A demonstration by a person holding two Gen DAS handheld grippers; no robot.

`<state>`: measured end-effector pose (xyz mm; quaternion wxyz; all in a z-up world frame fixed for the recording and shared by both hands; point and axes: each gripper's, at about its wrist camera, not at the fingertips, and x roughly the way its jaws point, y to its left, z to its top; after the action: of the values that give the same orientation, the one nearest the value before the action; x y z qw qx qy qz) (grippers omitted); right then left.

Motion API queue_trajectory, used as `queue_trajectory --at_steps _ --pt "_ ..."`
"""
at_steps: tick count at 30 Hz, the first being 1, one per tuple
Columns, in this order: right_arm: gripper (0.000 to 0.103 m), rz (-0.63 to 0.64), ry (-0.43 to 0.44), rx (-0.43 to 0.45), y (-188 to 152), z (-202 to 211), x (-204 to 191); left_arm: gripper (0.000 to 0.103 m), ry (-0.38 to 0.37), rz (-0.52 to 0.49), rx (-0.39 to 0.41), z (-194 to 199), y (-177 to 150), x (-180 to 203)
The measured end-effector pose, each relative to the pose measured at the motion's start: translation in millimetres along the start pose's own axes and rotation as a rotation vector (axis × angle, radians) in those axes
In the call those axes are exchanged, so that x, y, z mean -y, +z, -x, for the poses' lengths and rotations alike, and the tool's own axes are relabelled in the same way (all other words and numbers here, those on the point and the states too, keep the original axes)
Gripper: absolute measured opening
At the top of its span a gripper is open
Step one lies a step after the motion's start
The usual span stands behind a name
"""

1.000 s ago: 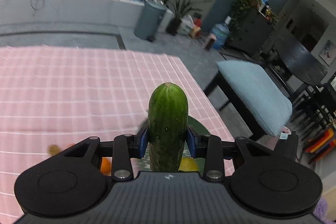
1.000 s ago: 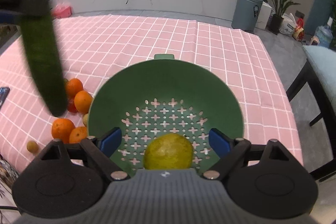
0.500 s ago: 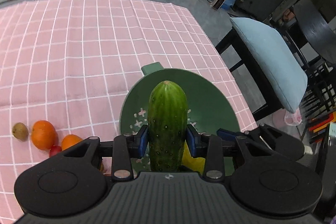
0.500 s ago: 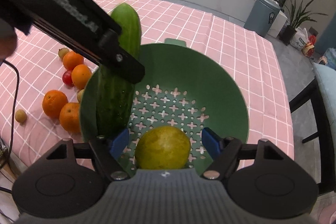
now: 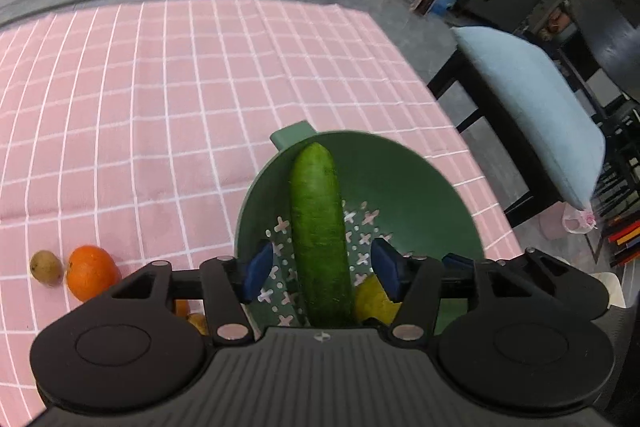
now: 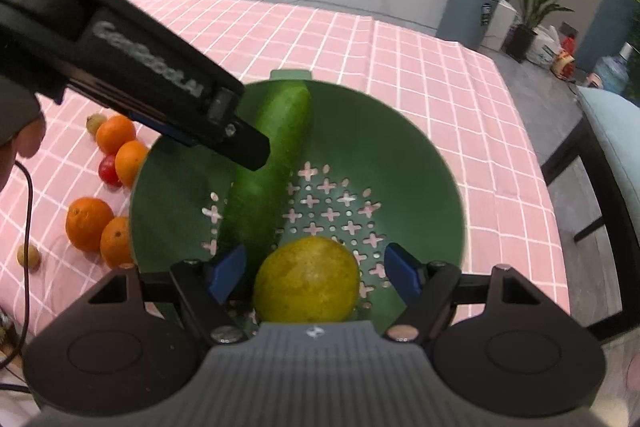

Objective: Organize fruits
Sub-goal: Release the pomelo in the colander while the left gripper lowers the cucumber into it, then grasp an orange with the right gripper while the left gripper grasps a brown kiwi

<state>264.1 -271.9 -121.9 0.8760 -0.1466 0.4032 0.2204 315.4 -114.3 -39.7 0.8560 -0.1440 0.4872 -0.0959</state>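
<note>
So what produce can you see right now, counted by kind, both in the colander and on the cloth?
Cucumber: 1
Yellow citrus: 1
Oranges: 4
Red tomato: 1
Small brown fruits: 2
Total: 9

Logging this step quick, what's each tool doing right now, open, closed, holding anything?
Left tool: open, holding nothing; the cucumber lies between its fingers in the green colander.
Right tool: open, empty, above the yellow citrus fruit.

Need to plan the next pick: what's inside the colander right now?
The colander holds a cucumber lying against its far wall and a yellow citrus at the near side. The cucumber's near end and the floor under both are hidden.
</note>
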Motion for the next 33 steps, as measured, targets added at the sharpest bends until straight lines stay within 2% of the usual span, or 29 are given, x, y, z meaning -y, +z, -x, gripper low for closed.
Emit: queue_trajectory --at_steps 7,11,15,24,26,30,33 --pt "0.073 -0.103 -0.025 0.100 -5.5 30.7 -3.8 0.067 0.010 -0.078 0.107 48.6 -10.3 2.6" --pt "0.073 -0.161 0.013 0.182 -10.2 53.9 -14.7 0.067 0.045 -0.110 0.156 82.0 -23.1 -6.3" --pt "0.073 -0.186 0.058 0.239 -11.4 68.8 -35.2 0.067 0.078 -0.133 0.168 106.7 -40.5 -22.7" --pt "0.073 -0.152 0.170 0.252 -17.7 68.1 -82.9 0.062 0.129 -0.082 0.054 121.5 -82.6 -80.3" --pt "0.073 -0.136 0.166 0.232 -20.1 62.9 -89.8 0.061 0.131 -0.070 0.007 119.1 -90.3 -88.6" --pt "0.066 -0.098 0.157 0.193 -25.8 47.3 -102.1 0.058 0.118 -0.084 -0.075 106.6 -108.3 -91.1" --pt "0.061 -0.084 0.151 0.172 -30.4 37.6 -107.0 0.051 0.122 -0.077 -0.114 91.1 -123.2 -95.8"
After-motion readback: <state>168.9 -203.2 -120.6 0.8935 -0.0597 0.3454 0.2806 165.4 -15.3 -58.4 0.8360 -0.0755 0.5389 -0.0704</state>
